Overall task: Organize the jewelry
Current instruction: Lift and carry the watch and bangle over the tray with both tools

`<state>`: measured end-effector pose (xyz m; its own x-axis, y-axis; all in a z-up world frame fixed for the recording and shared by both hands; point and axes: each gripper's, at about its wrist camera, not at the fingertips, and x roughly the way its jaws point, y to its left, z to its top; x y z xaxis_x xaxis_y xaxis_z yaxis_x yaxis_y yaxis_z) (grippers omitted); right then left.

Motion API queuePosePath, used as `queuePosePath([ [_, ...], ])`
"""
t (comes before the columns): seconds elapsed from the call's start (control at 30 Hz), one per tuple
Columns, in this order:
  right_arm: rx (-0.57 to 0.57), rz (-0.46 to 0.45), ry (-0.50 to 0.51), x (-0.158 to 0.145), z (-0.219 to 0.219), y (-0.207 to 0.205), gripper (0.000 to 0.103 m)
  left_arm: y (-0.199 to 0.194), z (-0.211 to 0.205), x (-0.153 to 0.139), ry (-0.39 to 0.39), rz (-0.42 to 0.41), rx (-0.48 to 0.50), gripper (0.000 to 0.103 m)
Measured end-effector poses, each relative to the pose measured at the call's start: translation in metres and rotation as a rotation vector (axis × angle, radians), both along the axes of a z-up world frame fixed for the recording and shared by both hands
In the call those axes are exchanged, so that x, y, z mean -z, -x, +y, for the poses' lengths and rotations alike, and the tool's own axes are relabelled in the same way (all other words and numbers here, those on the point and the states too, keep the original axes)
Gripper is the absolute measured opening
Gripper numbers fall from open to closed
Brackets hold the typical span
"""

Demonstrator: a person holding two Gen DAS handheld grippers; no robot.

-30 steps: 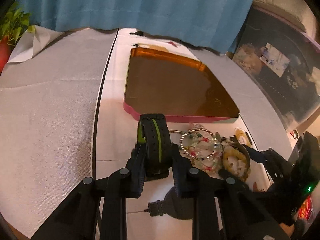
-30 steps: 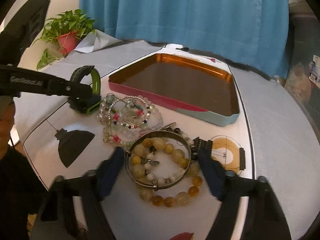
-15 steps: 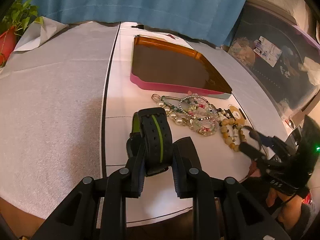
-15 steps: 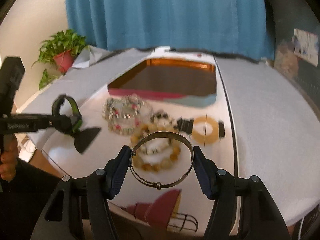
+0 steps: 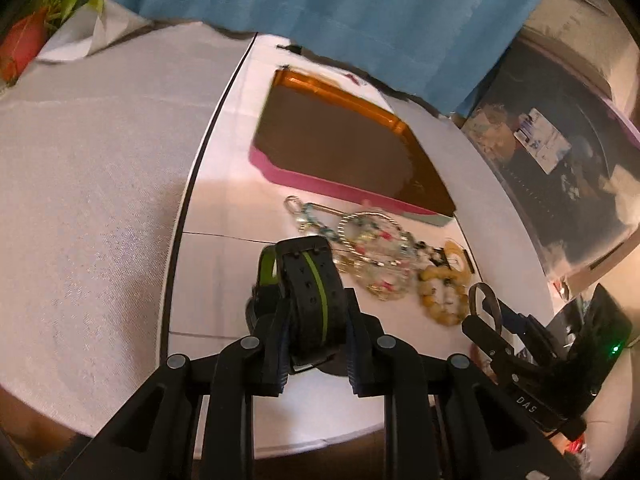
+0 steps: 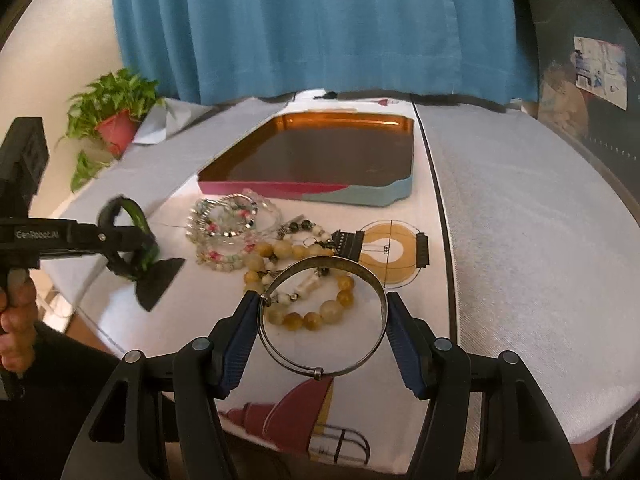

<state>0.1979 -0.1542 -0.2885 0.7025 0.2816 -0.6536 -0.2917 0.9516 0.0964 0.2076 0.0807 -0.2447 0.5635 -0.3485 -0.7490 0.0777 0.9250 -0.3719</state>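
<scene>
Our left tool (image 5: 315, 344) is clamped on a black-and-green watch (image 5: 310, 280), lifted above the desk (image 6: 500, 240) left of the tray (image 6: 320, 188). Our right tool (image 6: 322, 332) grips a metal bangle (image 6: 380, 300) across its width, raised in front of the tray. Between tools and tray lie amber beads (image 6: 308, 318) and clear bead bracelets (image 6: 224, 224), well short of the tray.

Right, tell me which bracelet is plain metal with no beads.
The thin silver bangle held between the right gripper's fingers; the bracelets on the table are all beaded.
</scene>
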Motion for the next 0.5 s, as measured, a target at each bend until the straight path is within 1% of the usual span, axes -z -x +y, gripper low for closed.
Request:
queuePosePath([
  [0.07,-0.007,-0.012,0.001,-0.004,-0.002,0.008,0.062,0.01,-0.007,-0.008,-0.014,-0.016,-0.006,0.019],
  [0.17,0.013,-0.018,0.002,-0.007,-0.006,0.024,0.062,0.024,-0.014,-0.018,-0.007,-0.023,-0.013,0.019],
  [0.27,0.033,-0.012,-0.023,-0.009,-0.011,0.038,0.062,0.035,-0.028,-0.029,-0.047,-0.054,-0.008,0.019],
  [0.33,0.037,-0.014,-0.014,-0.01,-0.01,0.044,0.062,0.038,-0.033,-0.032,-0.062,-0.05,-0.013,0.019],
  [0.43,0.036,-0.009,-0.026,-0.015,-0.01,0.053,0.062,0.045,-0.035,-0.04,-0.039,-0.048,-0.024,0.019],
  [0.5,0.029,-0.015,-0.032,-0.021,-0.009,0.063,0.062,0.052,-0.038,-0.049,-0.04,-0.061,-0.021,0.019],
])
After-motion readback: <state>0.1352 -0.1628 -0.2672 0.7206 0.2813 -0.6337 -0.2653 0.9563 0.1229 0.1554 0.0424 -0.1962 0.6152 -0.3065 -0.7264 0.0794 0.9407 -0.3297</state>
